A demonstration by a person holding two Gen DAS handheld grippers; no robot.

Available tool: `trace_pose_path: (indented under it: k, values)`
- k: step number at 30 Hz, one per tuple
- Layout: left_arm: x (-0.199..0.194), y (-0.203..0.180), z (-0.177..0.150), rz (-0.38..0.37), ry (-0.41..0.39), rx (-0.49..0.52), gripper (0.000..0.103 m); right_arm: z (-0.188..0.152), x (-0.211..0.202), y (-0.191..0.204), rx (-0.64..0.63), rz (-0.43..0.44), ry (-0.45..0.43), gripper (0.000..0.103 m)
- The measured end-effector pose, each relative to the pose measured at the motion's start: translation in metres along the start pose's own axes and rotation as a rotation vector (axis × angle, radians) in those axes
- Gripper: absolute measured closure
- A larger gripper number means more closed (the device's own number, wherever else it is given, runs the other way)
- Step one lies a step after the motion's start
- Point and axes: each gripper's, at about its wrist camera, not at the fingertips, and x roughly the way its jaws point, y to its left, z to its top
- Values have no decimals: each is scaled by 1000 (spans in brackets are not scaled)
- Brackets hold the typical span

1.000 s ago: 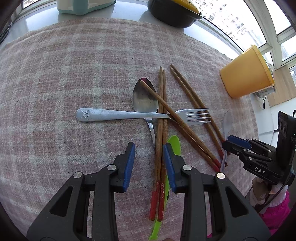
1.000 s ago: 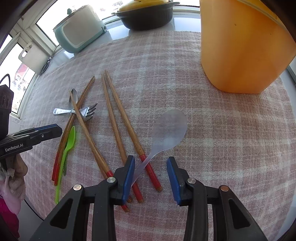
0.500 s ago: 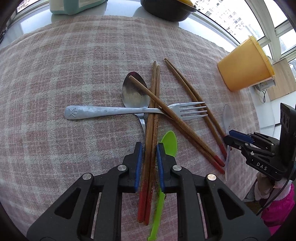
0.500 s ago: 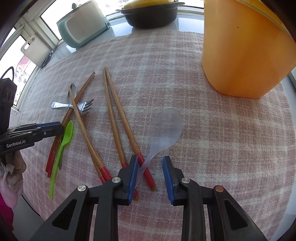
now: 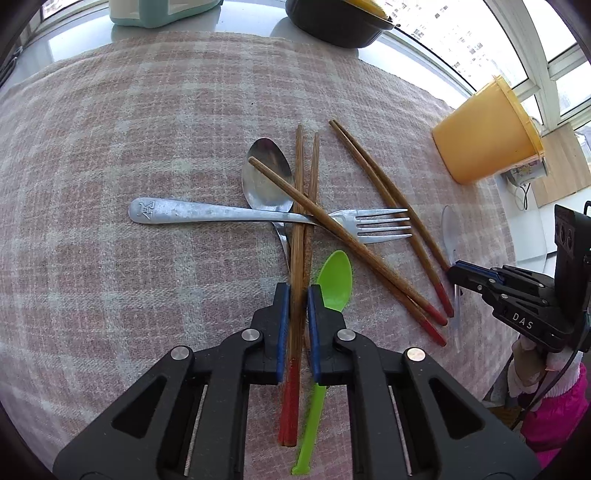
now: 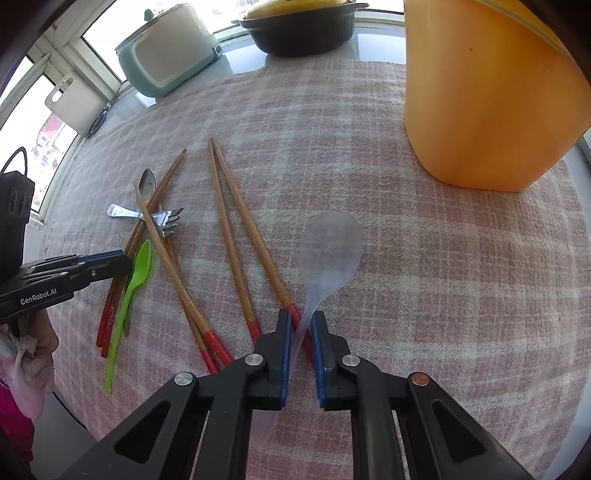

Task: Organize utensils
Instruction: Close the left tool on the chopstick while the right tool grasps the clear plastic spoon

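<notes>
My left gripper is shut on a pair of red-tipped wooden chopsticks, which lie over a metal fork and a metal spoon. A green plastic spoon lies just right of its fingers. A single chopstick crosses the pile, and another pair lies further right. The jaws of my right gripper are closing on the thin handle of a clear plastic spoon, whose bowl rests on the cloth ahead. A red chopstick tip sits by its left finger.
A tall yellow container stands on the pink plaid cloth at the far right. A black pot with a yellow lid and a teal appliance sit on the sill behind. The cloth's near edge is close to both hands.
Both grippers closed from open. The left one slid onto the chopstick pair and clamped it. The right one narrowed around the clear spoon's handle.
</notes>
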Motion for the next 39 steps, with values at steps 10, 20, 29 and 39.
trace_pose_path:
  k: [10, 20, 29, 39]
  values:
    - [-5, 2, -12, 8, -12, -14, 99, -3, -3, -5, 7, 7, -3, 96]
    - [-4, 2, -14, -15, 20, -12, 99, -2, -4, -14, 23, 39, 6, 100]
    - [4, 4, 1, -33, 27, -48, 90, 2, 1, -17, 4, 81, 51, 85]
    - [-3, 3, -7, -23, -8, -34, 98, -1, -2, -24, -3, 74, 59, 96]
